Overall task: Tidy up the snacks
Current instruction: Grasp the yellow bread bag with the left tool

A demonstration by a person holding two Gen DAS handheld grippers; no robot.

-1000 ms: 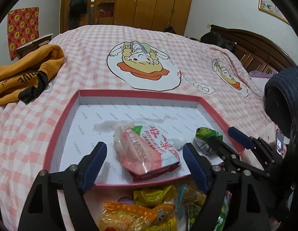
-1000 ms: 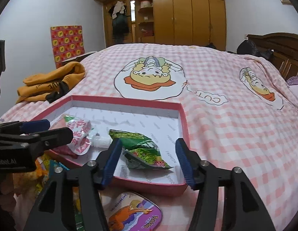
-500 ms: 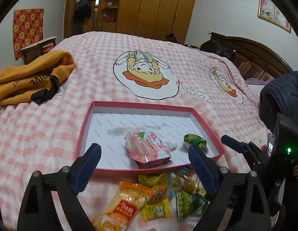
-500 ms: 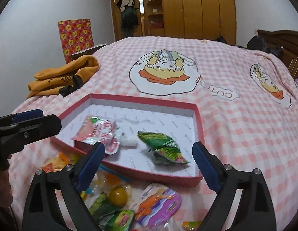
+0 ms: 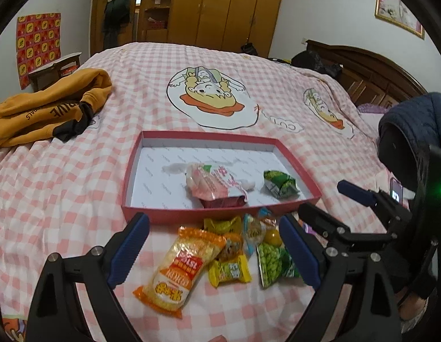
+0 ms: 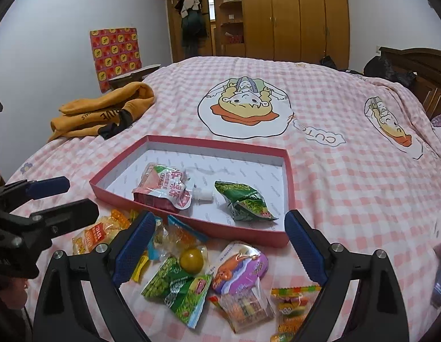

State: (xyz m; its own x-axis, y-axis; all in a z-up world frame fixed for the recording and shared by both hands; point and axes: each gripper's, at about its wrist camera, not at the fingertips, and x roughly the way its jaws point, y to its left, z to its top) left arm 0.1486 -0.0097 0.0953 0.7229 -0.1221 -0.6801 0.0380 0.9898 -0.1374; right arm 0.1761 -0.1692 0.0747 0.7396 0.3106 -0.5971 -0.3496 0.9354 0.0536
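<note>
A shallow red box (image 5: 192,216) with a white floor lies on the pink checked bedspread (image 5: 63,188). Two snacks are inside it. One is a pink-and-white drink pouch (image 6: 166,189) with a white cap, lying flat near the front wall. The other is a crinkly green snack bag (image 6: 243,201), just to the right of the pouch and not touching it. The rest of the box floor is bare.

More snacks lie in a heap on the bedspread, just in front of the box's near wall. There is a long orange-and-yellow packet (image 5: 179,268), a small yellow packet (image 5: 230,270), a green pea bag (image 6: 177,287), a round yellow jelly cup (image 6: 191,260), a purple pack with a cartoon on it (image 6: 240,265) and some clear candy packs (image 6: 247,307).

The left gripper (image 5: 213,252) is spread wide with nothing in it. It hangs over the orange packet. The right gripper (image 6: 217,246) is spread wide too and holds nothing. It hangs over the heap.

A folded orange hoodie (image 5: 46,108) lies far off to the left.

A second ago both grippers were right at the box, one around the pouch and one around the green bag. Now both have pulled back toward the near side, so the whole box and the heap show. The pouch and the green bag stayed where they were.
</note>
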